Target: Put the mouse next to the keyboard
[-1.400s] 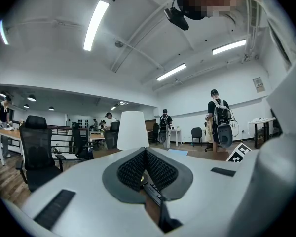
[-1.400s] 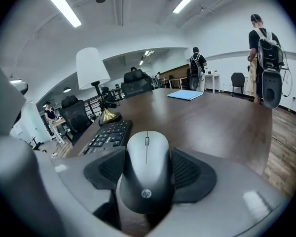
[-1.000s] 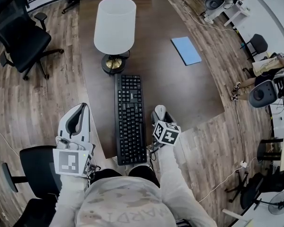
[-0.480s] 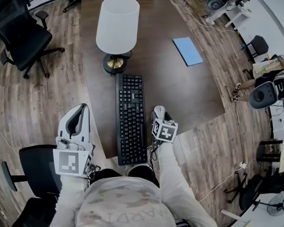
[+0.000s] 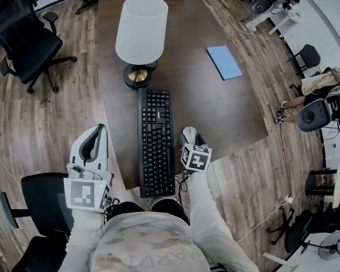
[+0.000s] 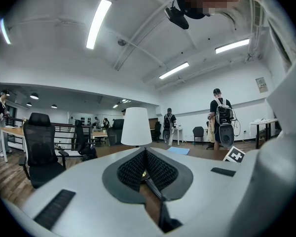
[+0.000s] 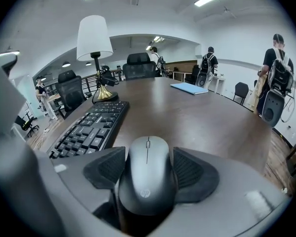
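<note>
1. Holding the mouse [image 7: 147, 154] in the right gripper [image 7: 148, 174], pads pressed to both flanks, just at 3 o'clock of the keyboard [image 5: 156, 143].
2. Found the left gripper [image 6: 145, 169] pinched shut on nothing, off the table [image 5: 215, 106] at 9 o'clock.
3. Risked knocking the keyboard askew by drifting toward 9 o'clock, or a tumble by releasing too high.
4. Could not tell whether the mouse touched the table; barely saw it from the head view.

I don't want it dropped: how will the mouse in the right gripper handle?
The mouse looks rigid, so the right gripper probably won't deform it. Its smooth, rounded shell may slip under a light grip. Low and wide, it shouldn't roll.
</note>
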Demonstrator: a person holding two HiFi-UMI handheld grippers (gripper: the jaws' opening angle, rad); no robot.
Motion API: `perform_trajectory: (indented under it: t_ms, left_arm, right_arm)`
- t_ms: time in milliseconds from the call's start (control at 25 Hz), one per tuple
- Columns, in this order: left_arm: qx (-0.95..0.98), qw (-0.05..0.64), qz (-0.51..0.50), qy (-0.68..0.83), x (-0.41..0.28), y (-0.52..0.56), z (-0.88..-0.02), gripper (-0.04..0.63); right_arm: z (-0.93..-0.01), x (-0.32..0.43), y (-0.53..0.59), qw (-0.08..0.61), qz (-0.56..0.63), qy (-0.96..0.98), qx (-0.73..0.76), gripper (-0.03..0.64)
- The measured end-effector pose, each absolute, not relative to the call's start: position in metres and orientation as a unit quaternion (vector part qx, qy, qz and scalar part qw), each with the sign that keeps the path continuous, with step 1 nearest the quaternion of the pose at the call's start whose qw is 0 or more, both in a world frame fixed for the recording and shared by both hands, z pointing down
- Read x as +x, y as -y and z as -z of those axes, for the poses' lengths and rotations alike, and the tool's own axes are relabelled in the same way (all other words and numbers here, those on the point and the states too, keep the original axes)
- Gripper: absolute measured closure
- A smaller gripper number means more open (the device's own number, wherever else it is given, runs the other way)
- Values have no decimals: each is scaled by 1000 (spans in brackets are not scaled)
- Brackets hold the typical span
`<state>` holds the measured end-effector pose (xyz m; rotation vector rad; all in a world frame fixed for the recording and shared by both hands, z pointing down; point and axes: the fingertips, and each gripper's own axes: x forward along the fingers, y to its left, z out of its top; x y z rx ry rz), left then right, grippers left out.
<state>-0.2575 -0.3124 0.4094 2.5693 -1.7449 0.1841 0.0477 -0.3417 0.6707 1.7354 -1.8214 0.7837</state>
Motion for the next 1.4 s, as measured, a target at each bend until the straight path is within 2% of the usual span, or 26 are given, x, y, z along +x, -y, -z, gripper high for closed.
perform_trajectory:
  t_ms: [240, 320, 360, 520, 840, 1400]
  left_arm:
    - [823, 11, -55, 565, -253, 308, -403, 589]
    - [823, 8, -52, 566, -250, 305, -401, 589]
    - [823, 7, -51, 566, -248, 303, -400, 589]
    - [824, 0, -46, 565, -237, 293, -392, 589]
    - [822, -10, -38, 567, -215, 256, -379, 589]
    - [811, -31, -26, 584, -201, 173, -354, 589]
  right_arm:
    - [-631, 42, 336, 210, -243, 703, 634, 311]
    - [-614, 38, 330, 190, -234, 719, 626, 334]
    - [-605, 36, 326, 178, -231, 727, 622, 374]
    - [-570, 36, 310, 141, -202, 747, 618, 606]
    - [-510, 42, 274, 83, -157, 780, 600, 607]
    - [-447, 57, 192, 54, -97, 796, 595, 606]
